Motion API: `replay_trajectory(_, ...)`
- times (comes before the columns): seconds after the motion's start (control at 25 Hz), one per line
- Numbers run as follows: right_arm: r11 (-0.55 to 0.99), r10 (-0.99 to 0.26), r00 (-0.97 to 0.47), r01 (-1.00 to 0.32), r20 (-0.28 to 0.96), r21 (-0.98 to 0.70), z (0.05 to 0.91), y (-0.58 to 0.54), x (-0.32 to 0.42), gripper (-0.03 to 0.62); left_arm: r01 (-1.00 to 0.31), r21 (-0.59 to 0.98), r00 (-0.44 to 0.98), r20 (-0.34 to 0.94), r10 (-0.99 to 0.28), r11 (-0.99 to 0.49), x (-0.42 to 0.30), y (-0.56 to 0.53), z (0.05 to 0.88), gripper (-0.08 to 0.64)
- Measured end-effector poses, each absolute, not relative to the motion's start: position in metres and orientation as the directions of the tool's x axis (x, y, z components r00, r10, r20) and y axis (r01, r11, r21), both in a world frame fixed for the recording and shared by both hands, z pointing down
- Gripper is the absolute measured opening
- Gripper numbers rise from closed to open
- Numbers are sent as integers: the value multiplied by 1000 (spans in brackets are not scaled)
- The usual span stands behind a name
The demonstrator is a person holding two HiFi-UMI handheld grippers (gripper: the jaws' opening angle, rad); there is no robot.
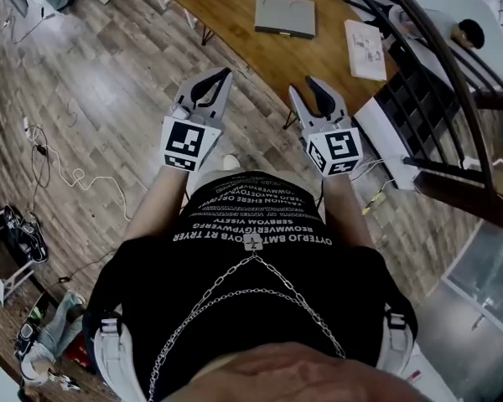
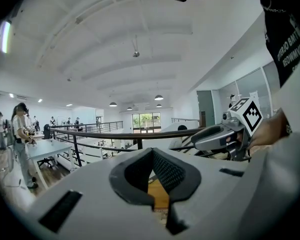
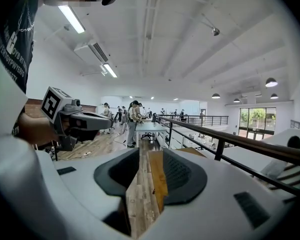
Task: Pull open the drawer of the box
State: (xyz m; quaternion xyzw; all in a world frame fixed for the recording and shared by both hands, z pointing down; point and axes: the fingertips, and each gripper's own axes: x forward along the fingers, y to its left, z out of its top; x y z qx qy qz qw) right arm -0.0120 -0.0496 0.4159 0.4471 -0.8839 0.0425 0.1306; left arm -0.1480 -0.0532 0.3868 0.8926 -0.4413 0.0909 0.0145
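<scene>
Left tongs (image 1: 225,75), clenched on nothing, and right tongs (image 1: 306,86), parted and empty, sit close to the body: no reach begun. The flat grey box (image 1: 285,15), probably the drawer one, lies well ahead on the desk (image 1: 226,19).

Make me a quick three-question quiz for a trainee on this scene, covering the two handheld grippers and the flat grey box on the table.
1. True or false: the right gripper has its jaws apart with nothing between them.
2. Multiple choice: the flat grey rectangular box lies on A) the plank floor, B) the brown wooden table, C) a chair.
3. Short answer: does the left gripper touch that box?

Key
1. True.
2. B.
3. No. It is held in front of the person's body, short of the table.
</scene>
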Motion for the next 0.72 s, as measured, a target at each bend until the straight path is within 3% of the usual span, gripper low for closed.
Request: replay_trajectory(0.72,515,-812,-487,-857,321,0,442,-57,22,144,-745,-18,647,228,-728,-667,-126,-71,413,6)
